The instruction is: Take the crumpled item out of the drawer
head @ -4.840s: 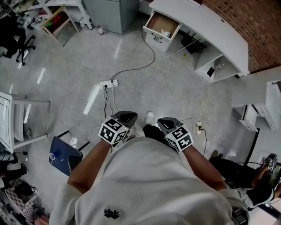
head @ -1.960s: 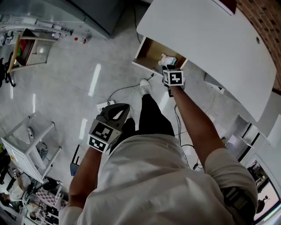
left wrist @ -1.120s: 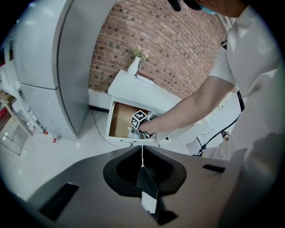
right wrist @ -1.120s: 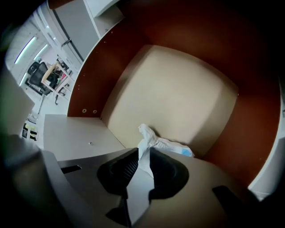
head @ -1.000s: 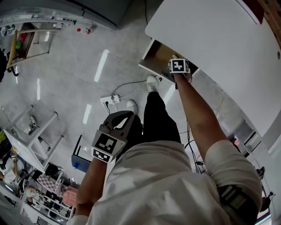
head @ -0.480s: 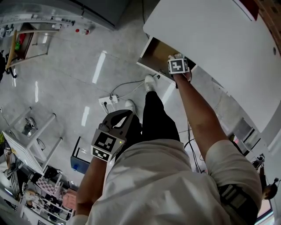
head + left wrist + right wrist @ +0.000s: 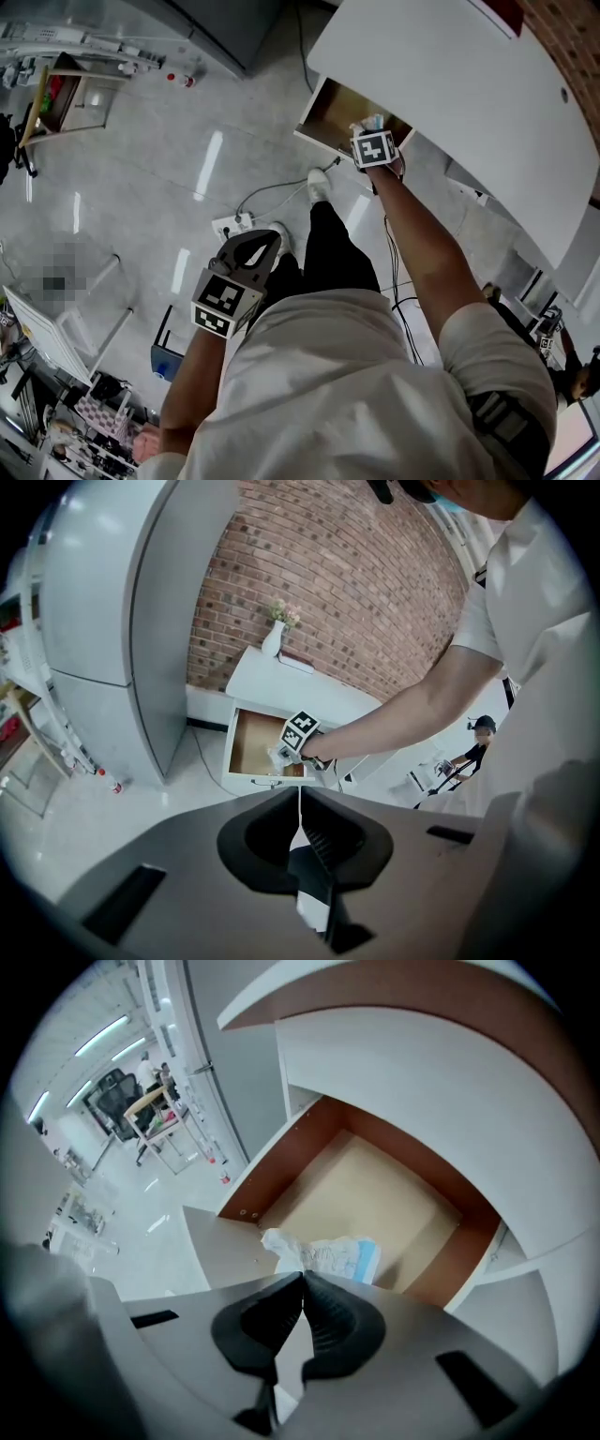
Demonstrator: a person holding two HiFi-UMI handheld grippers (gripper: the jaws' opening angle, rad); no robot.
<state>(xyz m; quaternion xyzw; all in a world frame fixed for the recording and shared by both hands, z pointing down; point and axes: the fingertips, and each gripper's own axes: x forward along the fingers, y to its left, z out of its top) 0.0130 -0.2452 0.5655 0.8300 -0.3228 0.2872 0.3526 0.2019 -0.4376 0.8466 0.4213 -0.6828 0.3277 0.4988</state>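
The crumpled item (image 7: 323, 1252) is a white wrapper with a blue edge, and my right gripper (image 7: 302, 1277) is shut on its near edge. It hangs over the front part of the open wooden drawer (image 7: 375, 1194). From the head view, the right gripper (image 7: 369, 131) reaches into the drawer (image 7: 328, 108) under the white desk, and the crumpled item (image 7: 366, 123) shows just past its marker cube. My left gripper (image 7: 258, 242) hangs low by my side over the floor, shut with nothing in it. The left gripper view shows the drawer (image 7: 248, 747) from afar.
A curved white desk (image 7: 450, 84) covers the drawer's back. A power strip (image 7: 230, 225) with cables lies on the floor near my shoe (image 7: 317, 183). A tall grey cabinet (image 7: 103, 621) stands left of the drawer. A vase (image 7: 274, 639) stands on the desk.
I have walked up to the drawer and reached in with the right gripper. In the last half second it has drawn back slightly, and the crumpled item now shows at its tip.
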